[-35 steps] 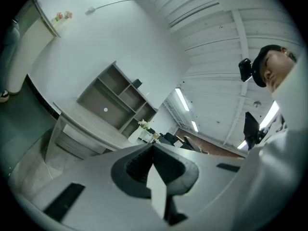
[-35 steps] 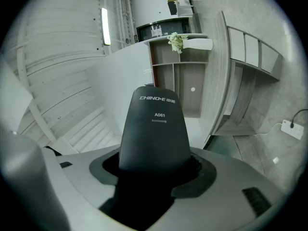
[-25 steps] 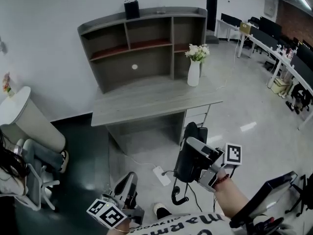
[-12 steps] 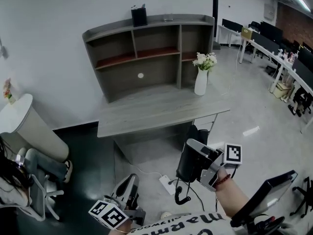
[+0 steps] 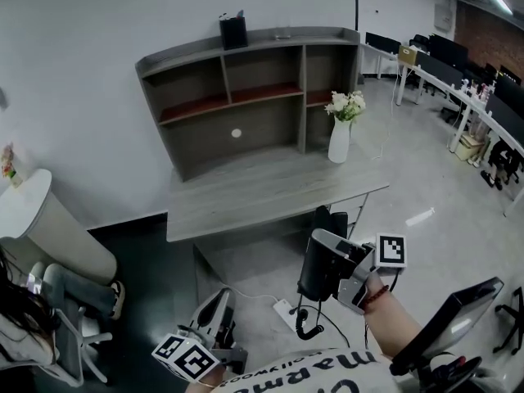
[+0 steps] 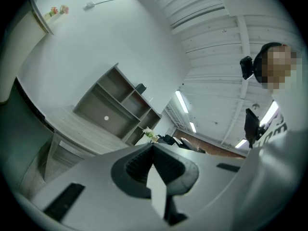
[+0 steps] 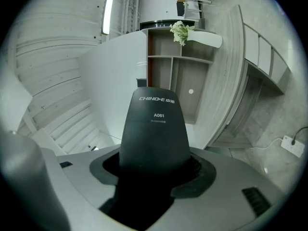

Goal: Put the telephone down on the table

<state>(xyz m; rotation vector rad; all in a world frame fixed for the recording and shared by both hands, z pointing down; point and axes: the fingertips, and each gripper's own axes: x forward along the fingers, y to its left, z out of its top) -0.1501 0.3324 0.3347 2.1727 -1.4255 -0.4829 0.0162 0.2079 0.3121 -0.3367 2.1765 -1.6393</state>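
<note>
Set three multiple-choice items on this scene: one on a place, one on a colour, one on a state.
1. Where does the vase stand? A on the desk; B on the floor; C on a chair.
2. What colour is the telephone? A white; B black; C red.
3. The telephone is: A lying on the desk; B held in the right hand-held gripper; C on the floor.
1 A: it stands at the desk's right end. 2 B: its casing is black. 3 B: the jaws clamp it.

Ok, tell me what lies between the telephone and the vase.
In the head view: bare grey tabletop in front of the vase, the table's front edge, then a dark shape under it that I can't identify, just beyond the telephone.
</note>
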